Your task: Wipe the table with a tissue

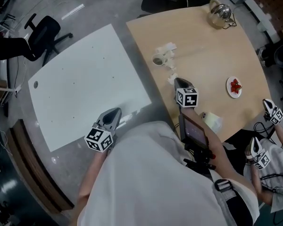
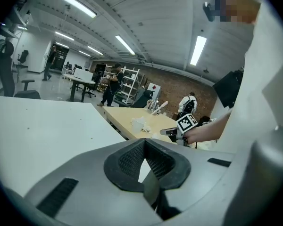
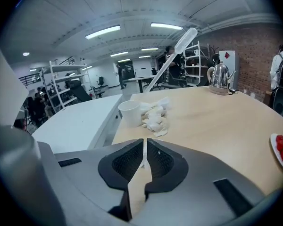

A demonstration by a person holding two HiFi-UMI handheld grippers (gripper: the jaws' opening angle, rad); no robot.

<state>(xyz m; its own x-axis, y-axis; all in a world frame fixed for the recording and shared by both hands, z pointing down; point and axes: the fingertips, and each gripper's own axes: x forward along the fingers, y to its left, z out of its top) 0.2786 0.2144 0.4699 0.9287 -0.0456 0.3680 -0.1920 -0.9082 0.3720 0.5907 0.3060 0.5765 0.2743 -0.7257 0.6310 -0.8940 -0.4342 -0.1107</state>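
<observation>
White flat tabletop (image 1: 80, 84) lies leftmost, and over its near edge hangs our left gripper (image 1: 115, 112), jaws together on nothing. Near the pale wooden table's (image 1: 212, 55) left edge stands a white paper cup (image 3: 129, 113), with the crumpled white tissue (image 3: 154, 116) just beside it. Our right gripper (image 3: 144, 147), jaws likewise closed and empty, points at it. We judge the tissue feather-light, soft and tearable, so we'd pinch a raised fold.
</observation>
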